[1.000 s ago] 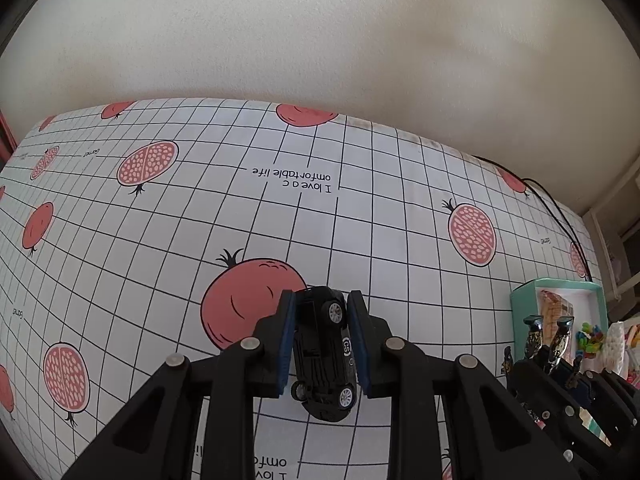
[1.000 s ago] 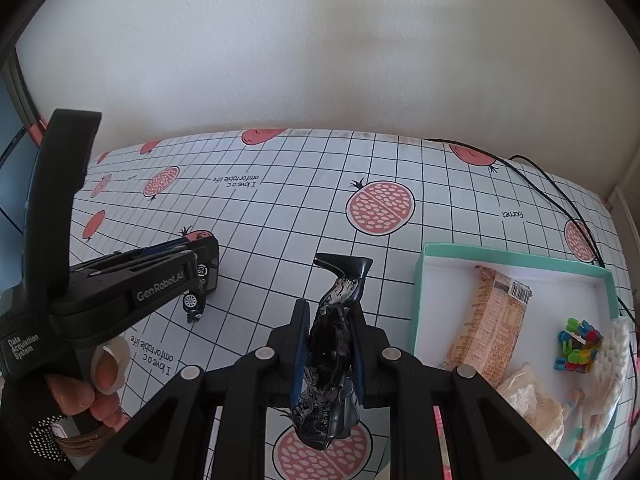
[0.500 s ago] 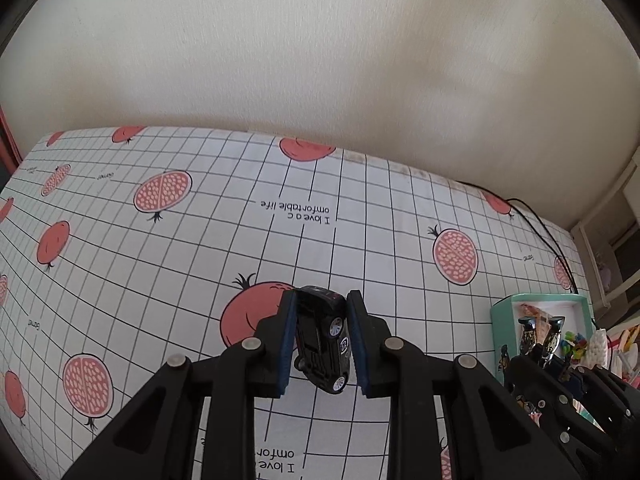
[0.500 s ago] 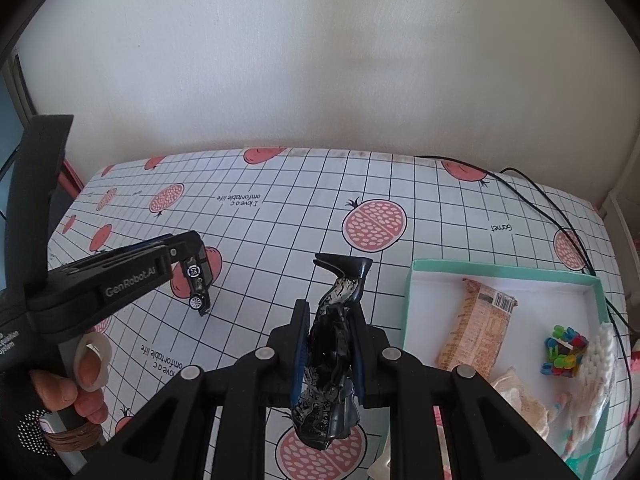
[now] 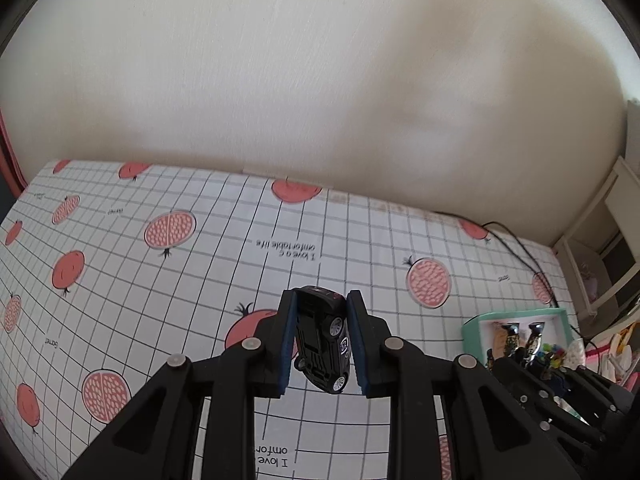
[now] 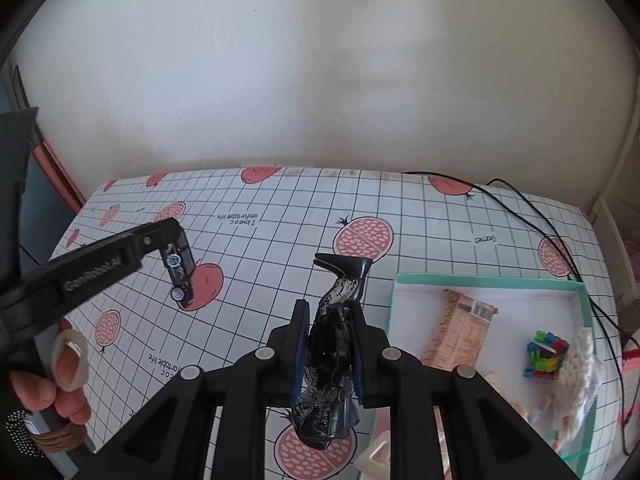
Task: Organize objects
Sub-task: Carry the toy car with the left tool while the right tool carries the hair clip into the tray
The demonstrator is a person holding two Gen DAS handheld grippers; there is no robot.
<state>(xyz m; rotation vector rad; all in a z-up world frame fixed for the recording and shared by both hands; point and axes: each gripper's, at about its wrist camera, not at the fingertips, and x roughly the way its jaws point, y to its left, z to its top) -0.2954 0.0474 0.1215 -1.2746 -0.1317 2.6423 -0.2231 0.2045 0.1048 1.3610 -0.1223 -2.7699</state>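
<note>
— Two grippers, both loaded. On our left, the left gripper (image 5: 321, 306) pinches a black toy car (image 5: 323, 343) between its blue pads (image 5: 289, 344), nose tilted down, clear of the tablecloth (image 5: 200, 280).

— We see it side-on from the right wrist camera too: the toy car (image 6: 180, 266) hangs off the fingertips above a red pomegranate print, and a hand (image 6: 56, 380) grips the handle below.

— Moving right, the right gripper (image 6: 330, 312) squeezes a black high-heeled shoe (image 6: 334, 344), glossy with pale speckles, heel pointing away from us past the fingers.

— Further right sits the teal tray (image 6: 480, 280), on the cloth beside the shoe, not under it. Inside we make out a tan snack packet (image 6: 460, 332), a multicoloured block toy (image 6: 546, 354) and a white knitted piece (image 6: 580, 360).

— Behind it, a black cable (image 6: 520, 212) runs across the table's far right corner.
</note>
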